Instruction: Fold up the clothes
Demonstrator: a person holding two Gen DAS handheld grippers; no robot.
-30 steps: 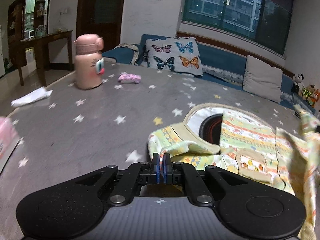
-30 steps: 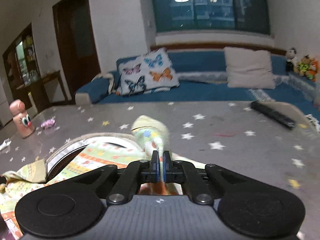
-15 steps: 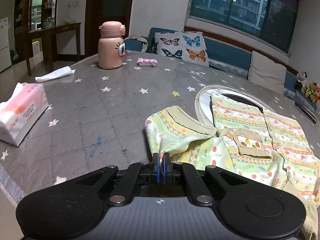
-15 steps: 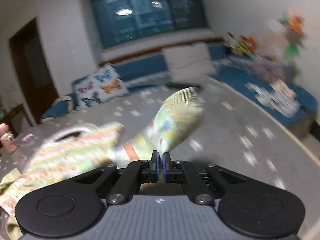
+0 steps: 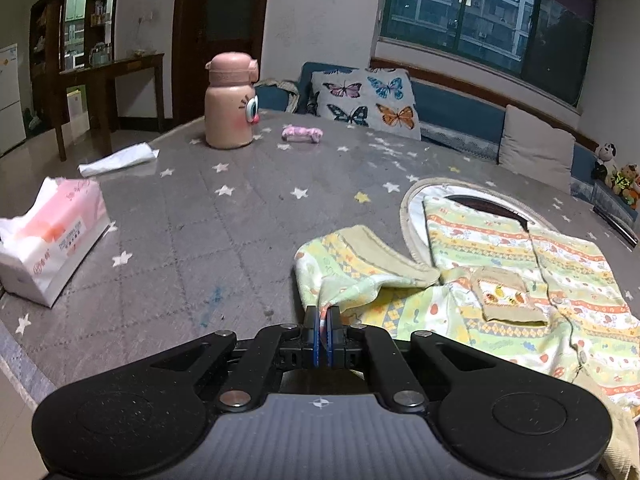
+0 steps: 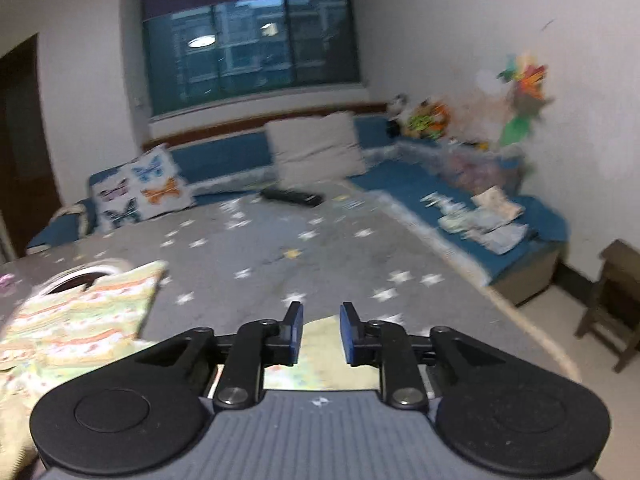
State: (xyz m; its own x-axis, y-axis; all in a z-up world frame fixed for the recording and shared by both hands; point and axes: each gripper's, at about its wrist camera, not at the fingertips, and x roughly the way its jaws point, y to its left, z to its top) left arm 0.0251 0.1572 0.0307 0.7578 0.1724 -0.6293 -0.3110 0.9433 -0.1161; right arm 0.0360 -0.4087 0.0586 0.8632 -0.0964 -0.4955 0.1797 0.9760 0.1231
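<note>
A small yellow-green patterned garment (image 5: 516, 264) lies spread on the grey star-print table (image 5: 224, 232), its neck opening at the far end and a pocket in the middle. My left gripper (image 5: 321, 320) is shut on the edge of its left sleeve (image 5: 352, 268), low over the table. In the right wrist view the garment (image 6: 80, 320) lies at the left. My right gripper (image 6: 320, 330) is open and empty, with a bit of the cloth (image 6: 320, 364) lying flat under its fingers.
A pink bottle (image 5: 230, 108), a small pink item (image 5: 302, 134), a white tissue (image 5: 118, 159) and a tissue pack (image 5: 48, 236) sit on the table's left part. A black remote (image 6: 292, 197) lies at the far edge. A blue sofa (image 6: 460, 200) runs behind and right.
My right gripper has opened and let go of the right sleeve, which now lies on the table. The left gripper has stayed shut on the left sleeve and moved little since half a second ago.
</note>
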